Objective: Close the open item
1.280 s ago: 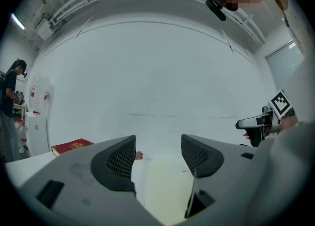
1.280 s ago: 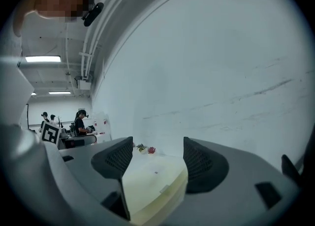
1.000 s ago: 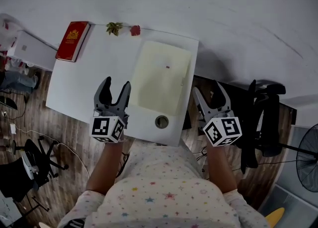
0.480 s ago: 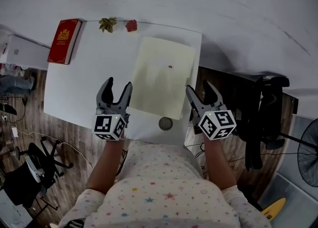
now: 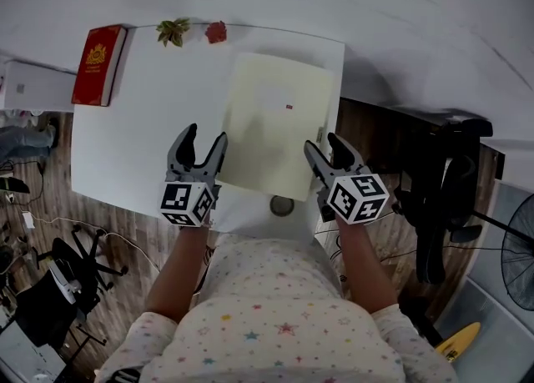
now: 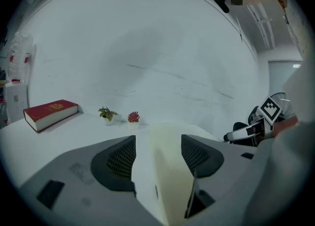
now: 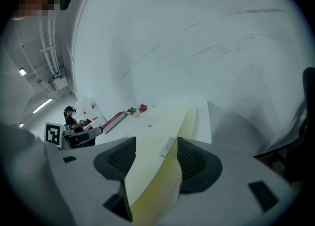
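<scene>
**Two grippers, jaws apart, at the folder's near corners**

One red book (image 5: 98,53) lies at the far left of the white table (image 5: 142,131). A green plant (image 5: 173,31) and a red plant (image 5: 216,32) stand along the back edge.

The left gripper (image 5: 204,135) is spread wide and holds nothing. Its own view shows bare table and the left edge of the pale yellow folder (image 5: 275,123) between the jaws.

The folder lies flat on the right half of the table. The head view shows only its top face.

The right gripper (image 5: 323,144) is likewise spread, at the folder's right edge. Only its own view shows the thick yellow side between the jaws and a small label tab (image 7: 169,147) on that edge. Contact cannot be told.
</scene>
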Action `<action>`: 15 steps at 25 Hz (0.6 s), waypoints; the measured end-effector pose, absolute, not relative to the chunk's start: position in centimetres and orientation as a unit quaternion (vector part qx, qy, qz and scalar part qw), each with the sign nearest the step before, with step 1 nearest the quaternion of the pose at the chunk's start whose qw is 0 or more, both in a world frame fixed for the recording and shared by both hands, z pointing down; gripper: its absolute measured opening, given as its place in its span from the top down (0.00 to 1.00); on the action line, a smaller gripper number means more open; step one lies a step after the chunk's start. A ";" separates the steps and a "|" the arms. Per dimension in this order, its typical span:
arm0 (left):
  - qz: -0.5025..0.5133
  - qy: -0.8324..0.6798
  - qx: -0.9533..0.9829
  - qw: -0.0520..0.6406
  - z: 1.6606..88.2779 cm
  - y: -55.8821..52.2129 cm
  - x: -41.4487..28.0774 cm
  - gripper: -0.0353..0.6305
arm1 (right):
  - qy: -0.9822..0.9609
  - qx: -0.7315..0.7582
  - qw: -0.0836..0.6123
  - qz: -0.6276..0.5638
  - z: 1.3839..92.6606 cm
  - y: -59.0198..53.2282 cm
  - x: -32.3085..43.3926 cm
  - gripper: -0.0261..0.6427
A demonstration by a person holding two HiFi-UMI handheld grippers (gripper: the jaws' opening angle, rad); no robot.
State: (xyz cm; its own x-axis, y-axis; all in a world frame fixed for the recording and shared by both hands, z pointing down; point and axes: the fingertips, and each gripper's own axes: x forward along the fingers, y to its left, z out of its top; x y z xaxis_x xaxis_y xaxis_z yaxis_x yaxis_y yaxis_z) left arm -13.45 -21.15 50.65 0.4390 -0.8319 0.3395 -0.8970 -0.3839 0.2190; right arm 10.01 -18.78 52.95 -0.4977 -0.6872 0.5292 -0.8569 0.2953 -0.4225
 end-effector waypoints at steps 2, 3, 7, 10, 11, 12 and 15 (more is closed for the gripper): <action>0.092 -0.516 0.828 0.199 51.4 -21.2 -13.3 0.55 | -0.789 0.484 0.128 0.356 53.8 -18.7 9.8 0.58; 0.097 -0.514 0.828 0.204 51.8 -21.2 -13.4 0.55 | -0.787 0.484 0.130 0.361 54.1 -18.7 9.8 0.58; 0.119 -0.509 0.822 0.223 53.3 -21.2 -13.5 0.55 | -0.782 0.484 0.139 0.368 54.8 -18.8 9.7 0.63; 0.131 -0.495 0.824 0.241 54.3 -20.8 -13.1 0.55 | -0.779 0.487 0.145 0.367 54.9 -18.9 9.8 0.70; 0.134 -0.489 0.826 0.247 54.5 -20.7 -12.9 0.55 | -0.779 0.488 0.146 0.367 54.9 -18.9 9.9 0.71; 0.136 -0.483 0.827 0.252 54.8 -20.6 -12.6 0.55 | -0.778 0.489 0.146 0.367 54.9 -18.9 9.9 0.72; 0.142 -0.470 0.830 0.264 55.3 -20.4 -12.1 0.55 | -0.777 0.491 0.146 0.366 54.8 -19.0 9.9 0.75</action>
